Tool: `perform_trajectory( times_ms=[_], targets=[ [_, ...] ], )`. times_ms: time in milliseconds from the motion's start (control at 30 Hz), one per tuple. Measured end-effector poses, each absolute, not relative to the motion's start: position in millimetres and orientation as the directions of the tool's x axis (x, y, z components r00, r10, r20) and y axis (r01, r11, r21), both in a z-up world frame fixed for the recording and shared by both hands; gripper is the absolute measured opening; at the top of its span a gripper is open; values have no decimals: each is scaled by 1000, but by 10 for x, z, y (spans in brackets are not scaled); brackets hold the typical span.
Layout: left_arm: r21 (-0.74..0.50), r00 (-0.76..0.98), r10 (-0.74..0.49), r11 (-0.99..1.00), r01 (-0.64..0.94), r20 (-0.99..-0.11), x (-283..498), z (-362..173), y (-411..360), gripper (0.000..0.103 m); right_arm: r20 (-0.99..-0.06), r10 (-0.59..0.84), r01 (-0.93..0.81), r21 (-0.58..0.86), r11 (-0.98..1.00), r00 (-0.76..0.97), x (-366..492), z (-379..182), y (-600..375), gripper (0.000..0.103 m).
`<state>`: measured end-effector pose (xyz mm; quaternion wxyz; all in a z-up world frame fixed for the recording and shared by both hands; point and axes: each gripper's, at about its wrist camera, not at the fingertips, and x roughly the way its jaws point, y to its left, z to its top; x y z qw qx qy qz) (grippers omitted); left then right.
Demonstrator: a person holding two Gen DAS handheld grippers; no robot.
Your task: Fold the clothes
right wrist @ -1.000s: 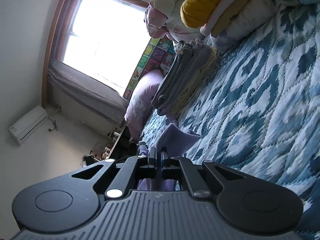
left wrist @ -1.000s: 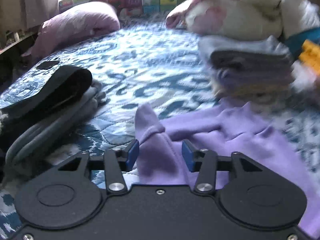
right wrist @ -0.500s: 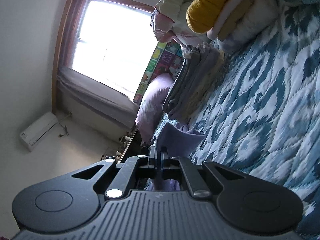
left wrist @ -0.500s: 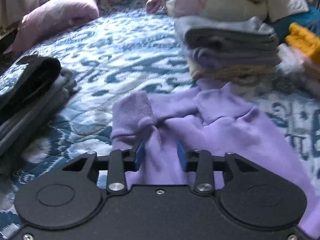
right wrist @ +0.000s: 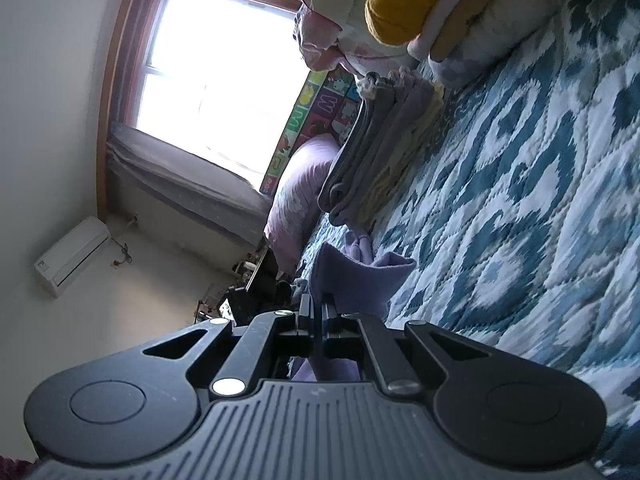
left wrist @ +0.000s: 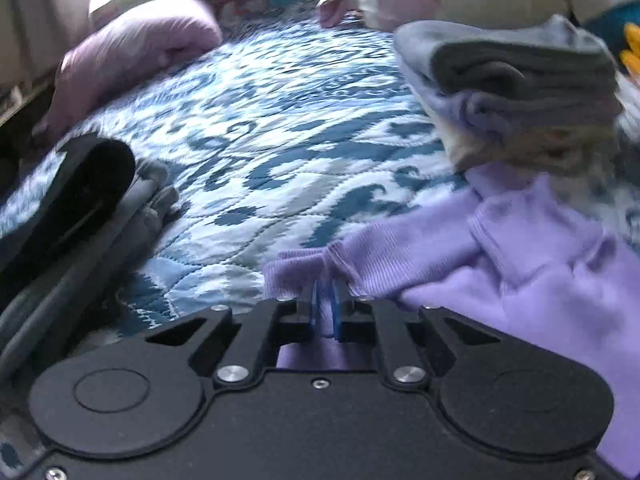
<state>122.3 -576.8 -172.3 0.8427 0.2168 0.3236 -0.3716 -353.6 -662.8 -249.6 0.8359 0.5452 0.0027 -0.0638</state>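
Although partly done already, judged the folding well short of finished. Found the blue-and-white quilt (left wrist: 280, 128) taking up most of both views and serving as the work surface. Noted at its far end a loose heap of clothes (right wrist: 440, 12), mustard and pale pieces among them, apparently not yet folded. Made out beside that a neat stack of folded clothes (left wrist: 520, 92), grey and mauve layers over a yellowish one, and took this for the finished share. Spotted a second, darker folded pile (left wrist: 80, 208) at the left edge of the left wrist view, and a pink pillow (left wrist: 132, 52) beyond it, toward the window. Placed the lilac sweatshirt (left wrist: 540, 280), the piece in hand, on the quilt just in front of the neat stack, rumpled and unfolded, with one sleeve reaching out to the left. Saw the left gripper (left wrist: 325, 308) closing its jaws on that sleeve's ribbed cuff (left wrist: 296, 276), blue pads nearly together and the knit pinched between them. Saw the right gripper (right wrist: 318, 316) clamped tight on another fold of the same lilac cloth, raised a little off the quilt. Reckoned both holds secured and the sleeve ready to be carried across the body. Left to do: that fold, the further folds, the transfer to the stack, then the heap.
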Motion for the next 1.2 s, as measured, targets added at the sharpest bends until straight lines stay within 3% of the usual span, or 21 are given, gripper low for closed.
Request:
perform_trajectory(
  times_ms=[233, 433, 633, 700, 767, 1000, 1033, 1067, 1133, 1200],
  targets=[
    [23, 552, -575, 679, 733, -603, 793, -1237, -4843, 9, -72, -107, 109, 915, 388, 992, -3526, -2513, -6671, 6],
    [-123, 501, -610, 701, 702, -614, -20, -1214, -3648, 9, -80, -127, 125, 907, 401, 989, -3534, -2493, -6652, 5],
    [-222, 397, -669, 644, 732, -629, -690, -1510, -3377, 9, -85, -169, 150, 895, 420, 982, -3603, -2461, -6640, 5],
    [-166, 359, -639, 612, 773, -680, -831, -1850, -3552, 8, -99, -189, 173, 887, 428, 977, -3623, -2459, -6647, 5],
    [-73, 425, -648, 595, 800, -632, -1004, -1875, -3570, 9, -134, -211, 213, 887, 410, 968, -3629, -2496, -6654, 6],
    [-151, 476, -704, 629, 763, -527, -1263, -1589, -3079, 11, -225, -241, 305, 875, 376, 944, -3672, -2547, -6548, 12],
    [-163, 486, -702, 640, 751, -520, -1284, -1602, -2993, 13, -234, -243, 311, 881, 357, 941, -3680, -2567, -6547, 21],
    [-168, 499, -700, 650, 741, -511, -1309, -1605, -2920, 22, -245, -250, 321, 887, 332, 937, -3703, -2583, -6540, 37],
    [-175, 525, -696, 669, 722, -490, -1361, -1606, -2781, 28, -266, -276, 347, 887, 304, 924, -3750, -2596, -6510, 51],
    [-189, 535, -698, 675, 713, -476, -1390, -1580, -2709, 28, -289, -296, 376, 878, 296, 910, -3780, -2585, -6474, 54]
  ],
)
